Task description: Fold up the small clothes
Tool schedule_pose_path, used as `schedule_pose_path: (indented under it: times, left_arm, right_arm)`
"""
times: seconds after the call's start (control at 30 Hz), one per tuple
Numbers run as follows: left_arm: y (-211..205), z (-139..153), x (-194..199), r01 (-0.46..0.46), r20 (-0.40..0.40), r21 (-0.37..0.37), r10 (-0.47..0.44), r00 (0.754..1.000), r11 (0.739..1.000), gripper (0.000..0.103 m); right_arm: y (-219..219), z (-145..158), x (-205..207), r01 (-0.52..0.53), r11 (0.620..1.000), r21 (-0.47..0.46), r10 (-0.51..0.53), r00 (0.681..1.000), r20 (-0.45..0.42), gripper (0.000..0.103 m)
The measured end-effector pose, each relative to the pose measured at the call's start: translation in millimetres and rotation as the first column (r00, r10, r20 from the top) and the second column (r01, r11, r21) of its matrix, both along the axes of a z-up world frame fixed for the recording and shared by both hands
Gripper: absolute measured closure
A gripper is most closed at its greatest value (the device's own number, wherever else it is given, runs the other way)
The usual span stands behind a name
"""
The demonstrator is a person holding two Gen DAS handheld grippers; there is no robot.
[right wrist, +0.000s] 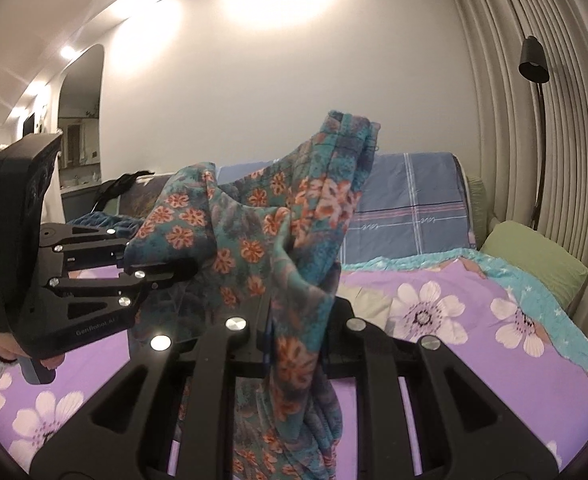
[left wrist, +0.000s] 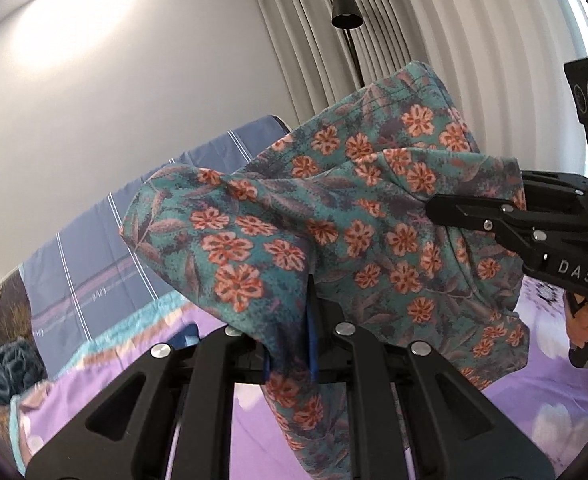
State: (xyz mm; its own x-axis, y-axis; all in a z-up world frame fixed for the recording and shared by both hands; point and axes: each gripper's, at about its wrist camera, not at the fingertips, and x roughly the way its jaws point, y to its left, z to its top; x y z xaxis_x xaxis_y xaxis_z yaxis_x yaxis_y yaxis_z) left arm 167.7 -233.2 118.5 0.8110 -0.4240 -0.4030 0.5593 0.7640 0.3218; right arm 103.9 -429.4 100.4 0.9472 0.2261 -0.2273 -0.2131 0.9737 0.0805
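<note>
A small teal garment with orange flowers [left wrist: 334,216] hangs in the air above the bed, held by both grippers. My left gripper [left wrist: 291,344] is shut on one edge of it; the cloth drapes over its fingers. My right gripper [right wrist: 294,344] is shut on another edge, and the garment [right wrist: 253,240] bunches and hangs down between its fingers. In the left wrist view the right gripper [left wrist: 434,210] comes in from the right, pinching the cloth. In the right wrist view the left gripper [right wrist: 189,270] comes in from the left, also pinching it.
A purple bedspread with white flowers [right wrist: 474,320] lies below. A blue plaid cover [right wrist: 414,208] sits against the wall behind. A green pillow [right wrist: 534,256] lies at the right by the curtains. A black floor lamp [right wrist: 534,64] stands there. Dark blue fabric [left wrist: 1,368] lies at the left.
</note>
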Motion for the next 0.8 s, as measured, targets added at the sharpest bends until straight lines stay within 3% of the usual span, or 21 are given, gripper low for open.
schedule_pose_path:
  times: [0.27,0.5,0.57,0.6,0.63,0.67,0.7,0.73,0.8]
  left_arm:
    - [-42.8,11.1,68.6,-0.072,0.058,0.059,0.068,0.996,0.996,0.09]
    - [-69.5,-10.0,146.7,-0.156,0.044,0.114,0.152,0.987,0.981,0.089]
    - [-73.5,-23.7,178.0,-0.201,0.018,0.126,0.2,0.98,0.972,0.078]
    - [-75.7,-33.8,195.4,-0.242,0.009,0.154,0.243,0.97,0.958,0.061]
    - [-77.0,-48.1,214.5,-0.308,0.008,0.199,0.313,0.95,0.93,0.041]
    - [-77.7,-59.8,229.4,-0.362,0.012,0.239,0.37,0.929,0.901,0.035]
    - [-74.7,-75.2,240.9,-0.405,0.008,0.27,0.419,0.908,0.874,0.033]
    - [-68.4,-93.0,248.5,-0.415,-0.032,0.281,0.44,0.897,0.865,0.033]
    - [-59.0,-125.4,253.9,-0.378,-0.135,0.298,0.431,0.892,0.876,0.031]
  right_arm:
    - [-27.0,16.2,99.4,0.07,0.997,0.037,-0.068,0.997,-0.045,0.087]
    - [-36.5,-3.1,190.3,0.111,0.991,0.079,-0.102,0.988,-0.117,0.087]
    - [-34.9,-14.8,215.2,0.132,0.989,0.071,-0.121,0.982,-0.142,0.087]
    - [-33.5,-25.6,234.6,0.153,0.987,0.055,-0.142,0.975,-0.172,0.08]
    - [-30.9,-37.5,252.4,0.184,0.983,0.025,-0.175,0.961,-0.215,0.047]
    - [-32.1,-58.7,277.9,0.253,0.967,-0.04,-0.254,0.922,-0.292,0.031]
    - [-33.7,-75.4,289.4,0.296,0.952,-0.079,-0.305,0.892,-0.334,0.027]
    - [-36.3,-91.8,297.7,0.316,0.943,-0.103,-0.332,0.867,-0.371,0.029]
    - [-42.9,-128.1,302.6,0.304,0.949,-0.078,-0.305,0.836,-0.456,0.029]
